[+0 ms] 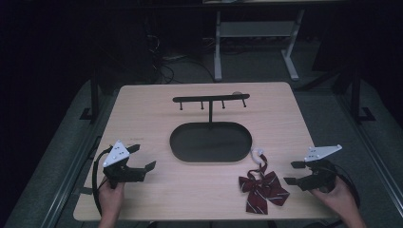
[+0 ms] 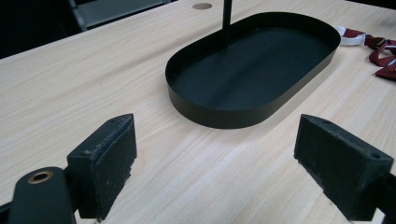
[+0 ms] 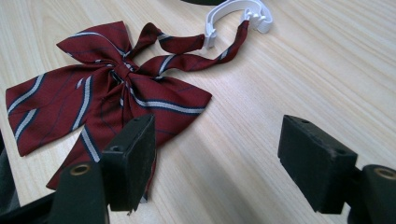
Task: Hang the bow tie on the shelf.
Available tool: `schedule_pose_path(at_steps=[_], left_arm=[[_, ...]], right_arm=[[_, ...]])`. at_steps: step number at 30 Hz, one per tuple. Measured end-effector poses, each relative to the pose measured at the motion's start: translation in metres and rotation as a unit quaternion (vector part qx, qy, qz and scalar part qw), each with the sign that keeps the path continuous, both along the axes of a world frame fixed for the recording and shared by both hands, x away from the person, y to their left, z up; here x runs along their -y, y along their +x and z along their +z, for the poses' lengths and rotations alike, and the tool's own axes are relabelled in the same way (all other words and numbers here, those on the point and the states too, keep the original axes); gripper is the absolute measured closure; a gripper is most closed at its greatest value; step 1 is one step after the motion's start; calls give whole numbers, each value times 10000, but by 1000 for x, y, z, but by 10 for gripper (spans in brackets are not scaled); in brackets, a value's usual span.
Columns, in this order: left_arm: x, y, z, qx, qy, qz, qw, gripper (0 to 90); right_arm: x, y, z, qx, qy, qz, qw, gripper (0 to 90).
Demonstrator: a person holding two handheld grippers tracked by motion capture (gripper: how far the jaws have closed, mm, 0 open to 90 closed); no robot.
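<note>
My left gripper [image 1: 142, 157] sits low over the table [image 1: 142, 118], left of the black oval tray [image 1: 210, 141], jaws spread wide w/ nothing between them; in the left gripper view the two black pads [image 2: 105, 161] frame bare wood, tray [image 2: 224, 114] just ahead. My right gripper [image 1: 294, 173] hangs right of the tray, near the table's front edge, jaws likewise wide apart & empty. In the right gripper view its left pad [image 3: 133, 158] overlaps a lower tail of the bow tie [image 3: 107, 93]; can't tell if it touches the cloth.

The bow tie [image 1: 263, 186] lies flat on the table, front-right of the tray, between tray & right gripper. Dark red fabric w/ thin pale and navy stripes, knot in the middle, two loops fanned out, tails pointing toward the table's front edge. A striped neck strap runs from the knot toward the tray and ends in a white plastic clasp [image 3: 238, 14], which lies just beside the tray's right end [image 1: 257, 153].

The tray is a shallow oval w/ a low rim, inside bare. A thin black post rises from its far side & carries a crossbar [image 1: 210, 99] w/ four short pegs hanging down, none holding anything.
</note>
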State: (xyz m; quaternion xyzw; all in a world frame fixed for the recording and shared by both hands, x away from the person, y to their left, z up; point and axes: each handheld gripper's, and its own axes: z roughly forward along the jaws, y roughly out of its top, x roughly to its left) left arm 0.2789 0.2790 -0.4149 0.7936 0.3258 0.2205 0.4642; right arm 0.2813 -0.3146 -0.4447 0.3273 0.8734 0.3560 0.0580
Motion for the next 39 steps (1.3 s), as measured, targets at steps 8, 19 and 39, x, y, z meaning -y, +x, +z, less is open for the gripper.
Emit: schedule_pose_path(at_steps=[8,19,39], left_arm=[[-2,-1,-1,-20,-106,-37,9999,129],[-1,-2,0,8,-89,-17,10000,129],[-3,-3,1,77,1,12,10000,129]], right_arm=[[-8,-1,3,18,51,133,9999,297],[-37,6,22,-91,-108,334,9993,393],[-79,67,23,-463,-777,102,9958,544]])
